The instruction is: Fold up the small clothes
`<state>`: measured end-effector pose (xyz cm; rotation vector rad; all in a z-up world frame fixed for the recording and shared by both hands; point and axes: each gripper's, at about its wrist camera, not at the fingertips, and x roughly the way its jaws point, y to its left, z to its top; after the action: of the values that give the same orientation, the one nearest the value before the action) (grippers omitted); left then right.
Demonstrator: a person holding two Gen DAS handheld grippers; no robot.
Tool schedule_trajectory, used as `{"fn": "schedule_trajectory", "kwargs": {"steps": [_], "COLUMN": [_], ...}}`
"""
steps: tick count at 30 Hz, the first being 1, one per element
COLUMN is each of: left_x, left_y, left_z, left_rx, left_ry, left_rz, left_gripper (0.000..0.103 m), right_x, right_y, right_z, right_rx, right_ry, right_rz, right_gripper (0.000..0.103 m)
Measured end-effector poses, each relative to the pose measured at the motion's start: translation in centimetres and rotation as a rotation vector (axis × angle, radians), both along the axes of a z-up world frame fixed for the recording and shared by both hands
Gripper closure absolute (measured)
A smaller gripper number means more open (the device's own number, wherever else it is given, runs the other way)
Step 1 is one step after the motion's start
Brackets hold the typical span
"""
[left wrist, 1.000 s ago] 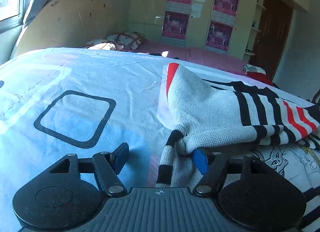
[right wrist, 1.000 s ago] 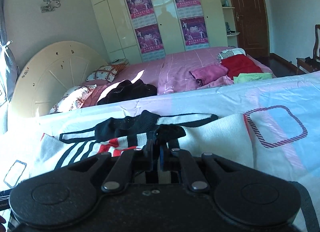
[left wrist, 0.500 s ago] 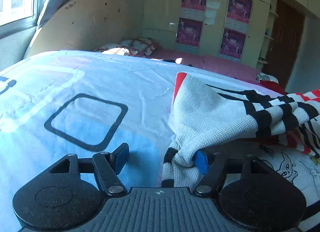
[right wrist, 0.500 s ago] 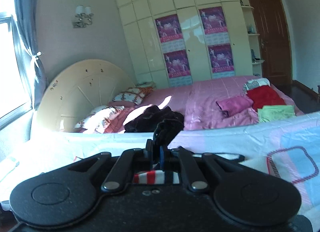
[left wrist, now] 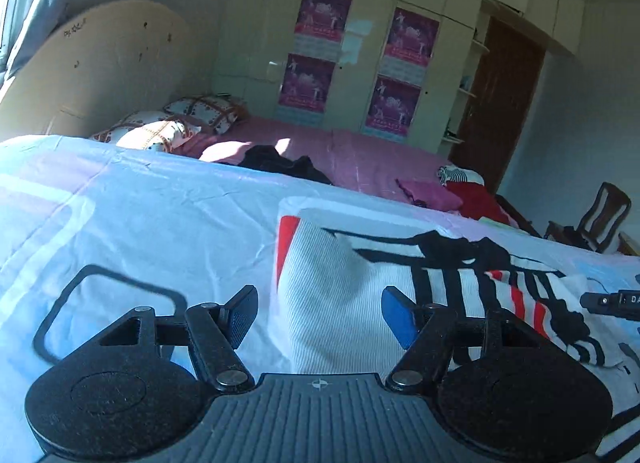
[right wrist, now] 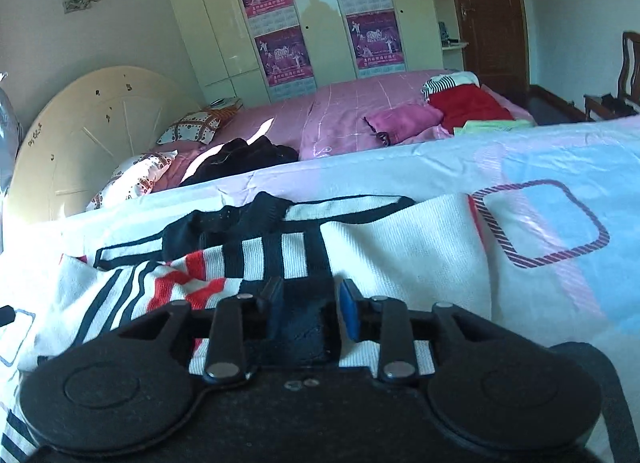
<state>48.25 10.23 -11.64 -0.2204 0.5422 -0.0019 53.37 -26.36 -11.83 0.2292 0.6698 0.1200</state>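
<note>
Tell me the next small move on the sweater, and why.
Probably draw the right gripper back off the sweater. Its jaws stand open over a dark band, gripping nothing, and the left gripper is open too, so the fold looks laid down on the sheet.

I see white knit sweater (left wrist: 340, 303) with black and red stripes, black collar; pale blue-and-pink bedsheet (left wrist: 160, 223) with dark rounded-square outlines; my gripper pads (right wrist: 349, 313) blue.

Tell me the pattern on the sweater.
The sweater is white knit with black and red stripes and a black collar; the right wrist view shows it best.
</note>
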Motion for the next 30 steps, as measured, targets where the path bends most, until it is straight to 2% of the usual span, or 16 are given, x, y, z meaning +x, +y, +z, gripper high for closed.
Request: {"fn": "schedule_trajectory", "kwargs": {"steps": [2, 8, 11, 12, 13, 14, 15, 17, 20, 23, 24, 25, 26, 27, 28, 30], "left_x": [3.1, 8.5, 9.7, 10.1, 10.4, 10.5, 10.5, 9.6, 9.1, 9.6, 9.4, 9.1, 8.4, 7.6, 6.9, 6.6], "left_y": [0.7, 2.3, 3.5, 3.6, 3.5, 3.6, 3.7, 4.2, 4.4, 4.9, 5.2, 5.3, 5.3, 5.0, 4.5, 2.1], "left_z": [-0.8, -3.7, -5.1, -5.7, -6.4, -6.7, -6.9, -6.5, -6.9, -8.5, -8.2, -7.7, -6.8, -5.8, -4.5, -2.7], "left_rx": [-0.038, -0.112, -0.220, -0.248, -0.278, -0.295, -0.314, -0.358, -0.312, -0.326, -0.332, -0.304, -0.256, -0.195, -0.149, -0.080], "left_ry": [0.028, 0.100, 0.110, 0.113, 0.134, 0.134, 0.118, 0.047, 0.023, 0.073, 0.071, 0.067, 0.047, 0.013, -0.024, -0.052], "left_rz": [0.014, 0.010, 0.008, -0.006, -0.028, -0.024, -0.020, 0.006, 0.035, 0.065, 0.087, 0.118, 0.144, 0.166, 0.160, 0.054], "left_gripper": [0.034, 0.034, 0.037, 0.067, 0.082, 0.088, 0.093, 0.094, 0.093, 0.089, 0.086, 0.082, 0.070, 0.068, 0.068, 0.068], "right_x": [1.1, 1.7, 1.7, 1.8, 1.9, 2.0, 2.1, 1.6, 1.1, 3.3, 3.2, 2.9, 2.3, 1.6, 1.2, 1.3], "right_y": [-0.6, 0.2, 0.1, 0.1, 0.2, 0.3, 0.5, 0.9, 1.7, 2.2, 2.0, 1.8, 1.5, 1.2, 1.2, 2.3], "right_z": [-0.4, -2.3, -2.5, -2.5, -2.5, -2.4, -2.3, -1.3, -0.2, -2.6, -2.9, -2.6, -1.9, -1.1, -0.4, 0.4], "right_rx": [0.039, 0.036, 0.054, 0.055, 0.045, 0.026, 0.010, -0.018, -0.066, -0.202, -0.211, -0.212, -0.207, -0.186, -0.156, -0.118], "right_ry": [0.037, 0.081, 0.072, 0.068, 0.067, 0.065, 0.050, -0.016, -0.104, 0.040, 0.028, 0.022, 0.000, -0.041, -0.073, -0.096], "right_rz": [-0.001, 0.064, 0.056, 0.053, 0.052, 0.054, 0.060, 0.077, 0.102, 0.032, 0.036, 0.025, 0.014, 0.018, 0.041, 0.102], "right_gripper": [0.061, 0.064, 0.067, 0.071, 0.075, 0.088, 0.093, 0.094, 0.094, 0.101, 0.102, 0.100, 0.088, 0.086, 0.087, 0.090]}}
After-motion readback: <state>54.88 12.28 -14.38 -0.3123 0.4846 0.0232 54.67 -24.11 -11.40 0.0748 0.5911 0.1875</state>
